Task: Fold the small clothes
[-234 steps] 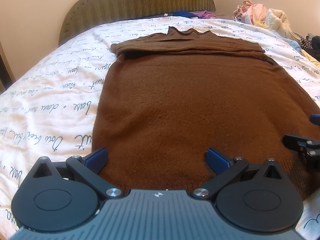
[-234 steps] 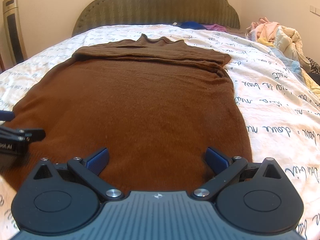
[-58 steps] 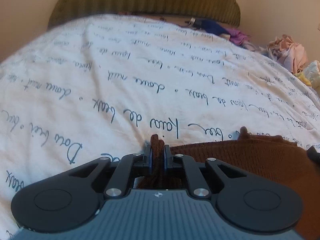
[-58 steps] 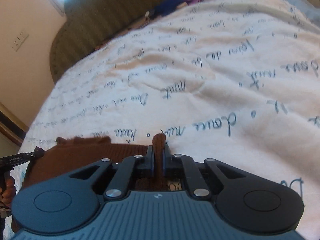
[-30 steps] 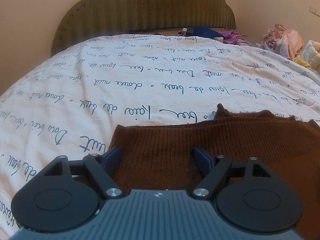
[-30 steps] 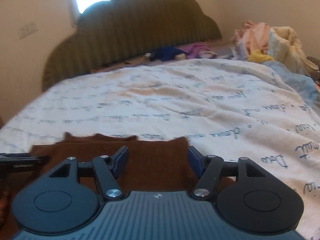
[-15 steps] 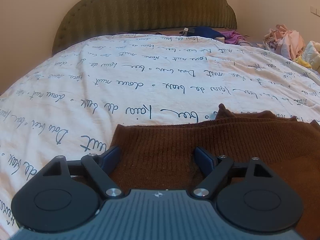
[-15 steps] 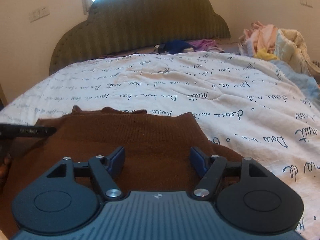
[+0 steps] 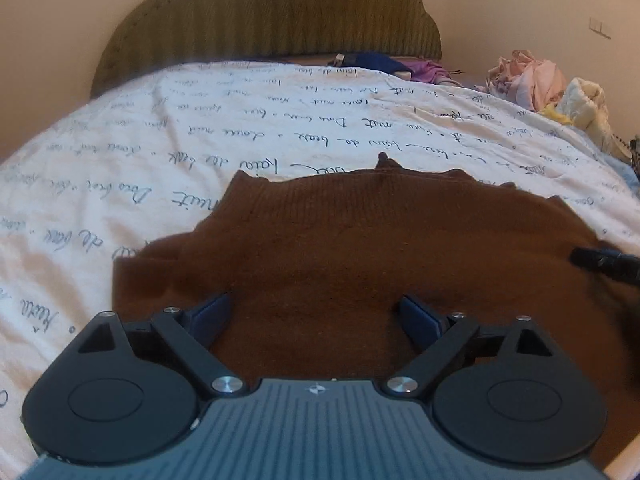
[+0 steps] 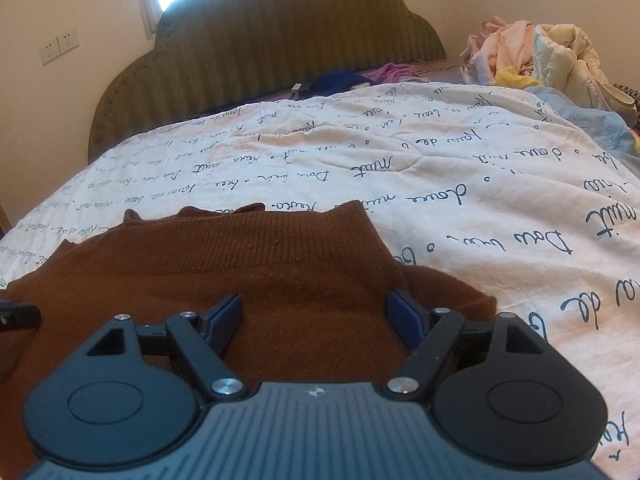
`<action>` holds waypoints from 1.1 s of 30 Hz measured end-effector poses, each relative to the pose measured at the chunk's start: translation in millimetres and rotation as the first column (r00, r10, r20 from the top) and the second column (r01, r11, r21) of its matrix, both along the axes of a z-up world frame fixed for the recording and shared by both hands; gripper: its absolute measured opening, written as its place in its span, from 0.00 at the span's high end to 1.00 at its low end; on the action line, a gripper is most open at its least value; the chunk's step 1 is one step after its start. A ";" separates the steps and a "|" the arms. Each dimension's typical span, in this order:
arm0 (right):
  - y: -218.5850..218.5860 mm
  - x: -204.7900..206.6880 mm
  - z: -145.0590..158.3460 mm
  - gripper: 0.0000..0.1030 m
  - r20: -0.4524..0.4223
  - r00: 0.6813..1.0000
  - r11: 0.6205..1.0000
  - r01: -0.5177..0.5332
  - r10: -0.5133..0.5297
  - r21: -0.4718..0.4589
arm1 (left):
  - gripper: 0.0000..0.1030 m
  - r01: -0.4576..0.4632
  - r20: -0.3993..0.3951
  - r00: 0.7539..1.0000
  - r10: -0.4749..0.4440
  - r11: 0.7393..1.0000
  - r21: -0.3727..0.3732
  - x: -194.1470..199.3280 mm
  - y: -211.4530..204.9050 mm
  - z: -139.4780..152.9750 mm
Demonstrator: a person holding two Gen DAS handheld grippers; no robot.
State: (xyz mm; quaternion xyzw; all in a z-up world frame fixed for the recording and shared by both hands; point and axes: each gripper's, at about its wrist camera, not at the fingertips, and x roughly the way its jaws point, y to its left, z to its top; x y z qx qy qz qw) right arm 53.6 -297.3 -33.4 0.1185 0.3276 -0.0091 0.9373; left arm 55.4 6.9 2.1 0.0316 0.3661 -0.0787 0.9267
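A brown knitted sweater [image 9: 360, 248] lies folded in half on the white bed cover with script writing [image 9: 200, 140]; its ribbed hem lies at the far edge. It also shows in the right wrist view [image 10: 260, 272]. My left gripper [image 9: 318, 314] is open and empty, just above the left part of the sweater. My right gripper [image 10: 316, 314] is open and empty above the sweater's right part. The right gripper's finger tip [image 9: 600, 262] shows at the right edge of the left wrist view, and the left gripper's tip [image 10: 18, 316] at the left edge of the right wrist view.
An olive padded headboard [image 9: 272, 20] stands at the far end. Blue and purple clothes [image 9: 384, 64] lie by it. A heap of pink and pale yellow laundry [image 10: 532, 56] lies at the far right. A light blue cloth [image 10: 580, 116] lies on the right side.
Both grippers, shut on the sweater's hem 1.9 s ago, let it go at the far edge and opened. Since then both have drawn back, so more of the folded sweater shows.
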 end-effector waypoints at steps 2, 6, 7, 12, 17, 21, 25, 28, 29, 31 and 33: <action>-0.4 3.5 3.8 0.23 -0.016 0.999 0.997 0.044 -0.045 -0.060 | 0.15 0.004 -0.003 1.000 -0.004 1.000 0.005 -4.1 -0.1 8.8; -17.1 -32.5 27.4 0.22 -0.002 0.995 0.995 0.101 -0.101 0.017 | 0.13 0.038 0.057 0.998 -0.038 0.999 0.000 -37.0 15.4 31.4; -22.2 -46.0 33.0 0.22 0.009 0.996 0.995 0.085 -0.085 0.053 | 0.13 0.037 0.066 0.997 -0.037 0.999 0.006 -47.6 20.7 34.1; -38.2 -98.6 42.4 0.22 -0.013 0.996 0.996 0.089 -0.088 0.012 | 0.13 -0.090 0.032 0.995 0.090 0.996 0.015 -81.6 58.3 27.6; -44.4 -124.1 24.5 0.27 -0.125 0.992 0.994 0.043 -0.030 0.101 | 0.15 -0.206 -0.118 0.976 0.184 0.956 -0.210 -93.2 100.5 19.7; -40.0 -121.6 17.6 0.85 -0.140 0.990 0.990 -0.009 0.029 0.140 | 0.94 -0.188 -0.184 0.973 0.138 0.938 -0.291 -81.2 102.6 23.3; -37.8 -120.3 34.1 0.93 -0.140 0.984 0.984 -0.091 0.113 0.155 | 0.91 -0.126 -0.176 0.981 0.088 0.968 -0.216 -75.0 100.4 40.9; -42.0 -129.2 41.1 0.96 -0.160 0.979 0.990 -0.120 0.130 0.068 | 0.89 -0.058 -0.161 0.986 0.040 0.992 -0.108 -76.8 98.4 30.3; -42.8 -129.2 33.9 0.96 -0.188 0.974 0.992 -0.118 0.122 0.033 | 0.87 -0.046 -0.164 0.986 0.030 0.994 -0.095 -76.8 97.3 21.8; -45.0 -134.4 19.0 0.95 -0.162 0.976 0.989 -0.141 0.146 0.040 | 0.82 -0.047 -0.126 0.991 0.036 0.995 -0.091 -83.1 94.4 22.2; -46.4 -135.9 21.7 0.90 -0.146 0.982 0.992 -0.116 0.122 0.050 | 0.63 -0.068 -0.101 0.993 0.058 0.992 -0.102 -92.9 95.5 33.0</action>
